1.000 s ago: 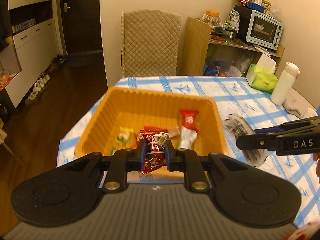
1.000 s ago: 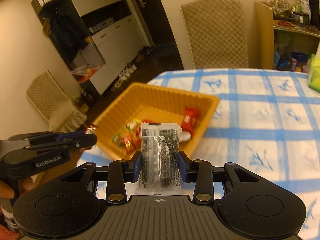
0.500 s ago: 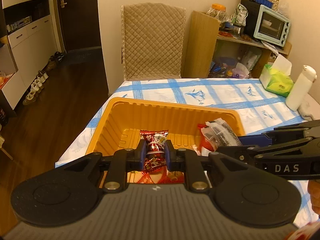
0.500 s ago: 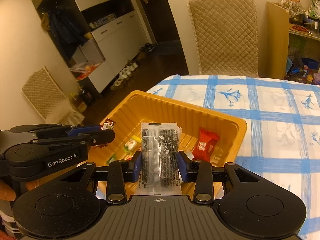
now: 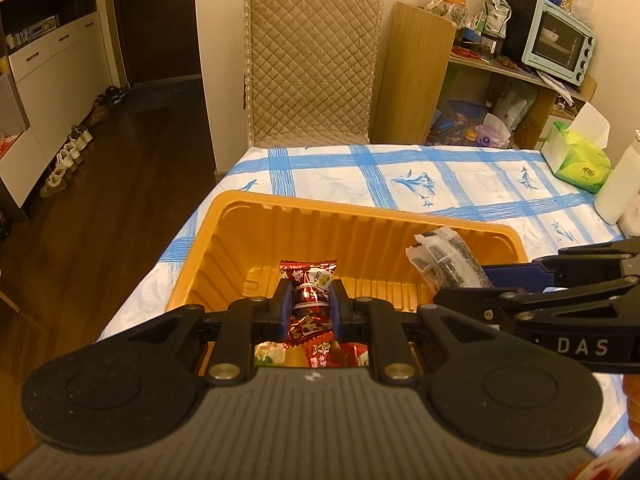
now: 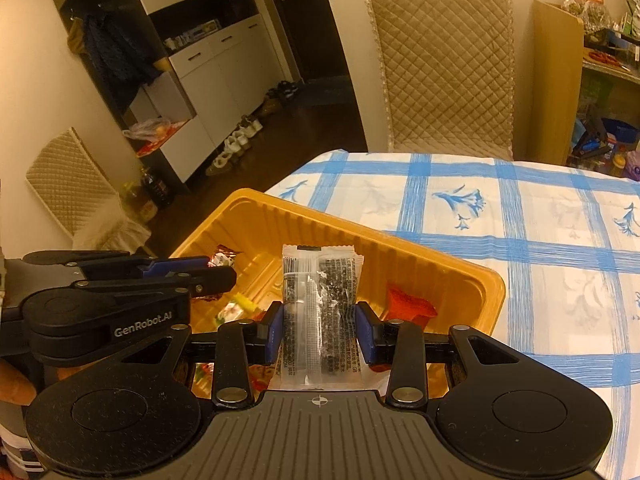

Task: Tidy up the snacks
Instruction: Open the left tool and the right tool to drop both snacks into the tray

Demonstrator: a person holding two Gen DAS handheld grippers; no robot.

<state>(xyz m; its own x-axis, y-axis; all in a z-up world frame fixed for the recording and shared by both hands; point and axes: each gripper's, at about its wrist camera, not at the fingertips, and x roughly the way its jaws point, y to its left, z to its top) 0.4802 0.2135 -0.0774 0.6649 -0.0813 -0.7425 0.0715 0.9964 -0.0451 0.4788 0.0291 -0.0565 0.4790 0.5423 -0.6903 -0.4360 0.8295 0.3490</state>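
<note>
An orange ribbed tray [image 5: 304, 216] [image 6: 452, 264] sits at the near-left corner of the table. Both grippers hang over it. My left gripper [image 5: 309, 304] is shut on a red-wrapped candy [image 5: 310, 296], seen from the side in the right wrist view at the left gripper [image 6: 216, 272]. My right gripper [image 6: 319, 328] is shut on a clear packet of dark snack [image 6: 320, 304]; the same clear packet [image 5: 444, 264] shows at the right in the left wrist view. Several wrapped snacks lie in the tray, among them a red one [image 6: 408, 304].
The table wears a white cloth with blue checks [image 5: 440, 184]. A green tissue box [image 5: 580, 160] and a white bottle [image 5: 618, 188] stand at its far right. A quilted chair [image 5: 312, 68] is behind, with cluttered shelves and a toaster oven [image 5: 556, 44].
Both grippers have moved forward and lower, from the tray's near side to over its inside. The right gripper with its packet has drawn in close beside the left one.
</note>
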